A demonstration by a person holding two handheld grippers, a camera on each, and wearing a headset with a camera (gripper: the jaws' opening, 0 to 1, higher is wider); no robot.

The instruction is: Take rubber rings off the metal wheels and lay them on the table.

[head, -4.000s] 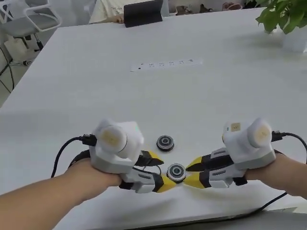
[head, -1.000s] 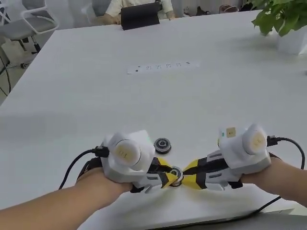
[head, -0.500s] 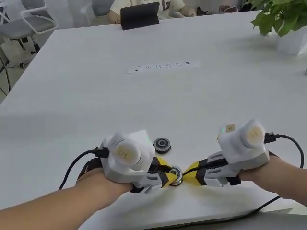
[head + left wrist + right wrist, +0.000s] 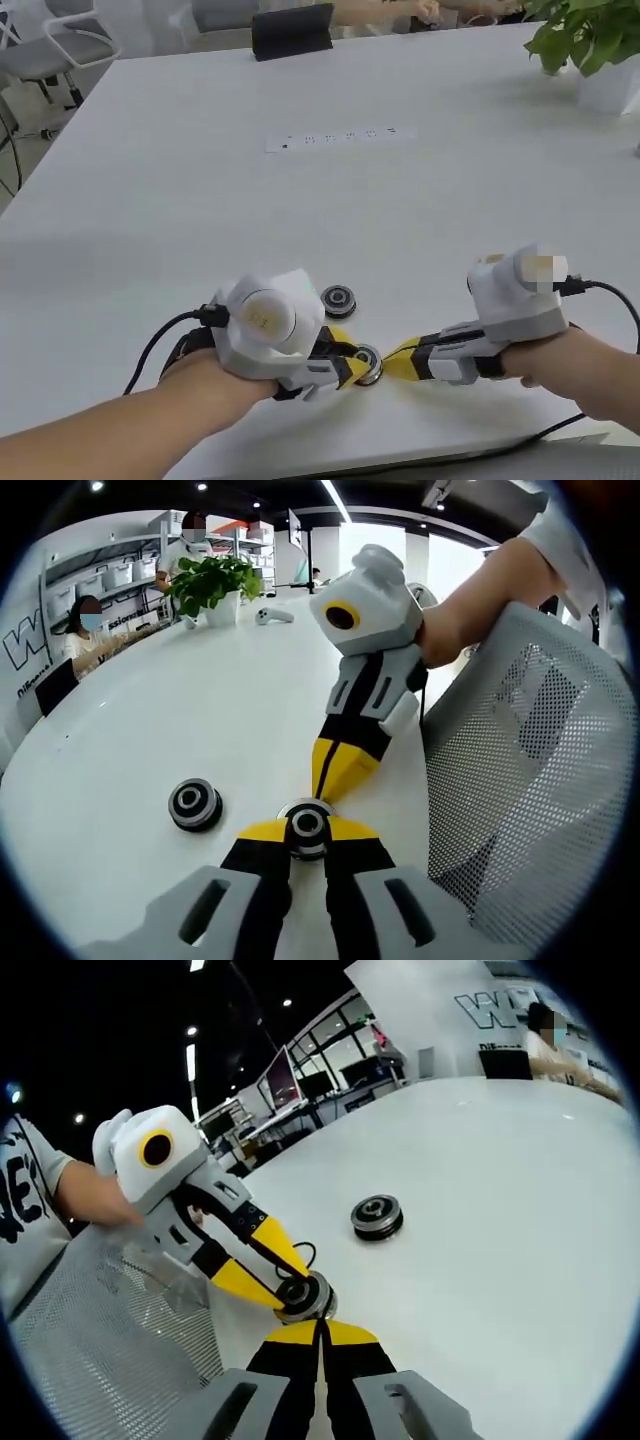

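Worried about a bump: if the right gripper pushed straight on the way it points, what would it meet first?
The metal wheel held by the left gripper, just ahead of the right gripper; the other wheel seems off that line.

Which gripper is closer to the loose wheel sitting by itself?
Left. The left gripper sits just beside the loose wheel; the right gripper is farther, across the held wheel.

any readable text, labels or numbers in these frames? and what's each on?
"W": big white letter on the wall, left gripper view; rest cut off.
"WE": start of the wall sign, right gripper view; rest cut off.
Small line under the W, shirt print, power strip marks: too small or blurred.
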